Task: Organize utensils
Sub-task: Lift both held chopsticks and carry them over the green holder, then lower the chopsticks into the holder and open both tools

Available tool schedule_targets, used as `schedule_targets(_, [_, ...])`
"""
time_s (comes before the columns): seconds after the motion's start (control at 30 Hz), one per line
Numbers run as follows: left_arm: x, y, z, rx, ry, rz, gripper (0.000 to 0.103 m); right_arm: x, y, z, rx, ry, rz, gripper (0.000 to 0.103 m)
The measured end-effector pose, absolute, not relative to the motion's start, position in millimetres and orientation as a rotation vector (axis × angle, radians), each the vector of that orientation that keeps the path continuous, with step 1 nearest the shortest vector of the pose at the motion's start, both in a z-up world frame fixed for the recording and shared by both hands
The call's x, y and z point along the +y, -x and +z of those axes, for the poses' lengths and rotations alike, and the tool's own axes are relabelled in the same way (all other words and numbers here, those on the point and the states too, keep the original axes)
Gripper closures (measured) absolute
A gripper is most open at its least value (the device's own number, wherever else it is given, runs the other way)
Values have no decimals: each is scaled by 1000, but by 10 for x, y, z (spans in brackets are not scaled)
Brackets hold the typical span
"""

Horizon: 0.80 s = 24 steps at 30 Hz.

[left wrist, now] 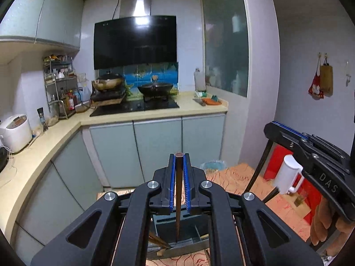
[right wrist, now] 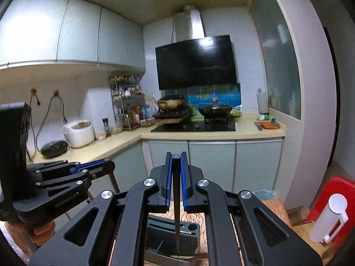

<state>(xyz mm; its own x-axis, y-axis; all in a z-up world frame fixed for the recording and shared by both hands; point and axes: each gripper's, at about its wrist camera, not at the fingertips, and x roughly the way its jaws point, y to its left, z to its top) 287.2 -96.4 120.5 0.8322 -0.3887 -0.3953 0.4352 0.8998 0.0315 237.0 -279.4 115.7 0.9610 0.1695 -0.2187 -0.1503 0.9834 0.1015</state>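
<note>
Black grippers (left wrist: 179, 157), blue-lined jaws, silver screws, "DAS" lettering.

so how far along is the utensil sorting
Done: nothing visibly slotted that I can confirm. In hand: the left gripper is shut on a brown chopstick, the right gripper on a black chopstick, both hanging above the dark holder. Left: lowering each into the holder.

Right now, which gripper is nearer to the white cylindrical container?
Right. The right gripper has the white container just off to its right and lower down. The left gripper is on the other side of the right one, farther from it.
</note>
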Motion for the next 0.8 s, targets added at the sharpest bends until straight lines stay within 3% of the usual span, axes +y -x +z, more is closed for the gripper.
schedule_targets(0.43, [-820,-2919,951,451,-96,-442,94,-2701,-2522,803,331,-65,189,92])
schedule_targets(0.47, [-806,-2911,965,452,-89,-445,85,-2693,-2514,807,332,-61,191,90])
schedule_targets(0.5, [-795,-2904,979,451,-83,-445,72,-2687,-2505,813,336,-59,191,76])
schedule_targets(0.57, [-755,-2855,1020,439,-70,-442,60,-2700,-2481,822,328,-72,183,55])
schedule_targets(0.63, [-731,-2808,1050,431,-65,-447,57,-2713,-2441,842,315,-79,172,53])
schedule_targets(0.8, [-632,-2670,1108,410,-39,-446,36,-2733,-2336,880,306,-73,170,53])
